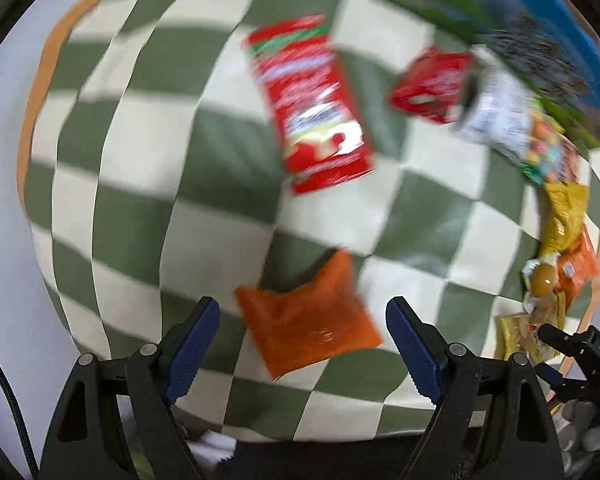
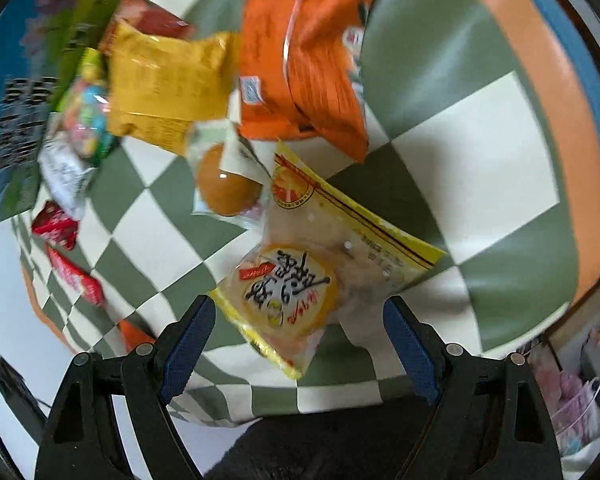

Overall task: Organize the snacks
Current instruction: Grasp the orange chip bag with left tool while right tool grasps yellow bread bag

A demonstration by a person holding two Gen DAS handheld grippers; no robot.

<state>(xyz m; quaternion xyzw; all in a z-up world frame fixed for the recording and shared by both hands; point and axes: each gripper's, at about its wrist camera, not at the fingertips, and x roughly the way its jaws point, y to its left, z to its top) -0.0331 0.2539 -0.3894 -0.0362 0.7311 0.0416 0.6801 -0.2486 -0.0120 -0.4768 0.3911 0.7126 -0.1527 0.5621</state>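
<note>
In the left wrist view my left gripper [image 1: 302,338] is open, with a small orange packet [image 1: 306,318] lying on the checkered cloth between its blue pads. A long red snack bag [image 1: 312,104] and a small red pack [image 1: 428,84] lie farther off. In the right wrist view my right gripper [image 2: 296,334] is open over a clear yellow-edged packet [image 2: 320,276]. Beyond it lie a wrapped brown egg [image 2: 228,184], a large orange bag [image 2: 312,48], a yellow bag [image 2: 168,80] and a colourful candy bag [image 2: 84,120]. The views are blurred.
A green-and-white checkered cloth [image 1: 140,200] covers the table, with an orange and blue border [image 2: 576,120]. A green and blue box [image 1: 540,40] stands at the far side. The right gripper shows at the left view's lower right edge [image 1: 580,356]. The table's near edge is just below both grippers.
</note>
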